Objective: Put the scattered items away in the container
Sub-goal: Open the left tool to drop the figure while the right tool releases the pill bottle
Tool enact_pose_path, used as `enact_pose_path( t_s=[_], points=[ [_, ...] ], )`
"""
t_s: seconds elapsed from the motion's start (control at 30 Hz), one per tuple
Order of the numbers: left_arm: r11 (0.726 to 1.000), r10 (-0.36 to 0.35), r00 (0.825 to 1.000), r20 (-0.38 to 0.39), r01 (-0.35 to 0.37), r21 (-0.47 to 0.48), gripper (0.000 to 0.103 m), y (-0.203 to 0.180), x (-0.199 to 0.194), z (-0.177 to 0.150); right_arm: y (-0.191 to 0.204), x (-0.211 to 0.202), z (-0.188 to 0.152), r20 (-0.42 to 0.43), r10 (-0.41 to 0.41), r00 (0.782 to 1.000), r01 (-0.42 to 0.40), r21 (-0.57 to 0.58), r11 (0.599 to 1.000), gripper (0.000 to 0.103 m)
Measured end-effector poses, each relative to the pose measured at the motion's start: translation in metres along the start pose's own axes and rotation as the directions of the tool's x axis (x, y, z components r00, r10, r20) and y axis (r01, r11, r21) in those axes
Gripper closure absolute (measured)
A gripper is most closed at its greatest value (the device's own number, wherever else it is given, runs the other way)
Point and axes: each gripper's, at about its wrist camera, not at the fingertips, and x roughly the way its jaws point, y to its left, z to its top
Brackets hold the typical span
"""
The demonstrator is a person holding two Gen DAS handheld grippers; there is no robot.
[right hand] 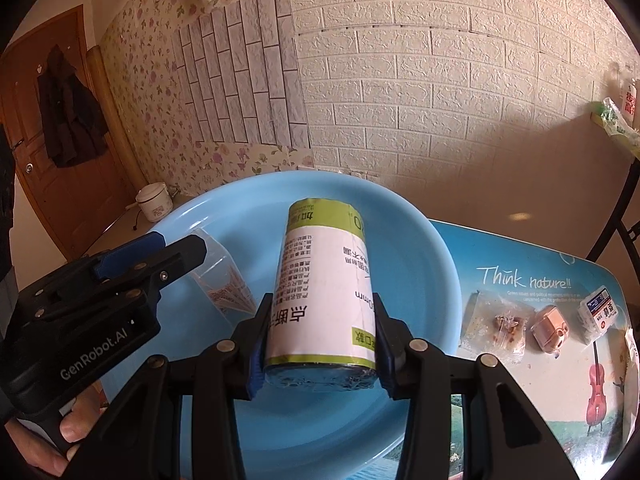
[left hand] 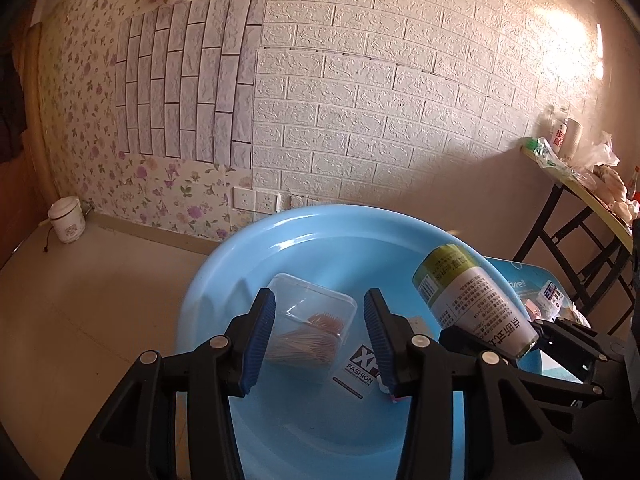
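Note:
A light blue basin (left hand: 320,216) lies under both grippers. A clear plastic toothpick box (left hand: 312,320) rests inside it, just beyond my left gripper (left hand: 319,300), whose blue pads stand apart from the box, open. From the right wrist view the left gripper (right hand: 180,246) reaches in from the left over that box (right hand: 228,288). My right gripper (right hand: 322,304) is shut on a roll (right hand: 320,272) with a white and green label, held tilted above the basin (right hand: 420,264). The roll (left hand: 472,296) also shows on the right in the left wrist view.
Right of the basin, a printed tray top (right hand: 520,380) carries a snack packet (right hand: 496,326), a small pinkish item (right hand: 550,332) and a small white box (right hand: 598,314). A rice cooker (left hand: 67,220) stands on the floor by the wall. A cluttered folding table (left hand: 580,184) is at far right.

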Motion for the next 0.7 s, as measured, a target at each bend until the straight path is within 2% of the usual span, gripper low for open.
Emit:
enact_pose_path(
  t_s=[0.2,0.23,0.3,0.33,0.43,0.7],
  points=[
    [1.000,-0.001,1.000,0.007,0.002,-0.012,0.059,0.003,-0.003,0.002,0.006,0.007,-0.001,-0.052,0.043,0.998,-0.044,-0.010,0.999,0.055],
    [1.000,-0.002,1.000,0.007,0.002,-0.010,0.059,0.003,-0.003,0.002,0.008,0.006,-0.002,-0.044,0.031,0.999,-0.032,-0.017,0.999,0.052],
    [1.000,-0.002,1.000,0.009,0.002,-0.005,0.059,0.002,-0.004,0.002,0.010,0.001,-0.002,-0.012,0.026,1.000,-0.027,-0.035,0.999,0.034],
    [1.000,-0.001,1.000,0.009,0.001,-0.004,0.059,0.002,-0.004,0.002,0.012,-0.003,-0.002,0.001,0.029,1.000,-0.029,-0.048,0.998,0.030],
    [1.000,0.001,1.000,0.009,-0.001,-0.010,0.059,0.001,-0.005,0.002,0.013,-0.011,-0.002,0.028,0.026,0.999,-0.024,-0.071,0.997,0.029],
    [1.000,-0.004,1.000,0.020,0.004,-0.002,0.059,-0.007,-0.014,0.003,0.005,-0.020,-0.006,0.023,0.029,0.999,-0.029,-0.033,0.999,0.029]
  ],
)
